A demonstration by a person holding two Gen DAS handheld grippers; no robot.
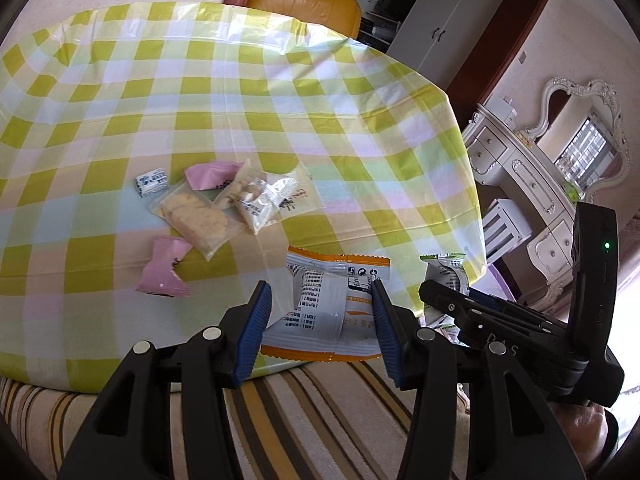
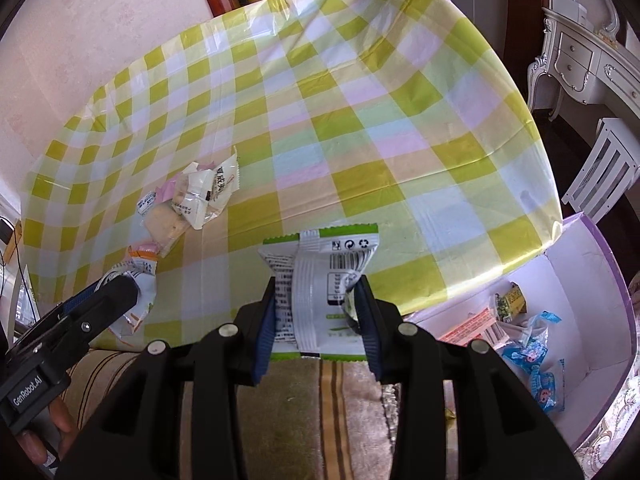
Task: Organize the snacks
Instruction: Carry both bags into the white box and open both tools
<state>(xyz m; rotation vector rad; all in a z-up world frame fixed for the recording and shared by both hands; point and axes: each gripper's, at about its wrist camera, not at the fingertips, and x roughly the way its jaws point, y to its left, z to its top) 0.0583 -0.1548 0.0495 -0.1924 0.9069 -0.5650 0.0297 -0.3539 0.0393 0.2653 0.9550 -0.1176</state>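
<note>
My left gripper is shut on an orange-edged white snack packet, held over the table's near edge. My right gripper is shut on a green-edged white snack packet, also above the near edge. In the left wrist view the right gripper and its green packet show at the right. In the right wrist view the left gripper and the orange packet show at the left. A pile of loose snacks lies on the checked tablecloth: pink packets, a clear cracker packet, small white ones.
An open purple-rimmed white box sits low at the table's right side with several snacks inside. A striped rug lies below the grippers. A yellow chair stands behind the table, a white dresser and stool to the right.
</note>
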